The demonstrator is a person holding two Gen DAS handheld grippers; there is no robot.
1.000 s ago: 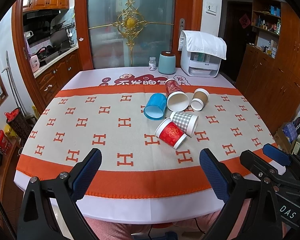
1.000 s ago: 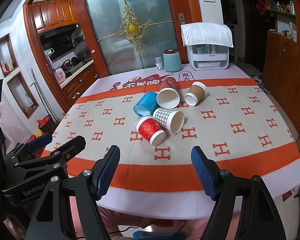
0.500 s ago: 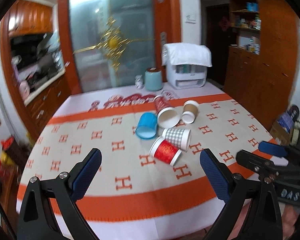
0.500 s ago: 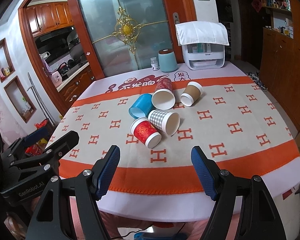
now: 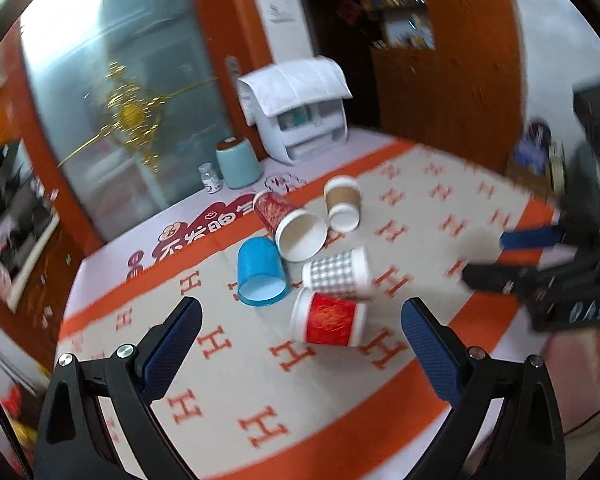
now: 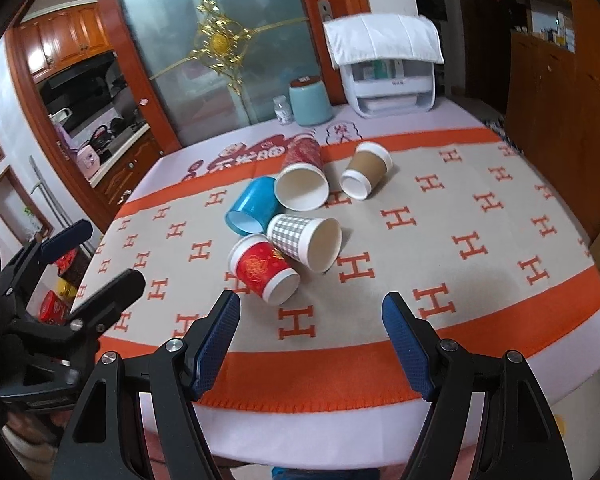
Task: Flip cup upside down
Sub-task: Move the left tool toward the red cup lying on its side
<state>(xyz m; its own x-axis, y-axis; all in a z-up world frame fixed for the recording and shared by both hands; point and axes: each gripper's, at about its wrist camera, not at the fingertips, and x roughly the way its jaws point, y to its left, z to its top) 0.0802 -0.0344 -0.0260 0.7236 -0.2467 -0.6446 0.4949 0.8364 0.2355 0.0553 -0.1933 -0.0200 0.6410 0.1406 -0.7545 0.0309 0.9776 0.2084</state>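
Observation:
Several paper cups lie on their sides in a cluster on the table: a red cup [image 5: 332,320] [image 6: 260,266] nearest me, a grey checked cup [image 5: 336,274] [image 6: 304,238], a blue cup [image 5: 260,270] [image 6: 252,204], a tall red cup [image 5: 290,220] [image 6: 302,178] and a brown cup [image 5: 342,202] [image 6: 366,170]. My left gripper [image 5: 300,340] is open and empty, above the table just short of the red cup. My right gripper [image 6: 312,344] is open and empty, over the near edge of the table.
The orange and beige tablecloth [image 6: 460,240] covers the table. At the back stand a teal canister [image 6: 310,102], a small bottle [image 6: 283,110] and a white appliance [image 6: 388,76] under a cloth. A wooden cabinet [image 6: 560,100] stands to the right.
My left gripper has moved forward over the table toward the red cup and tilted; its view is blurred. My right gripper has edged a little closer to the cups.

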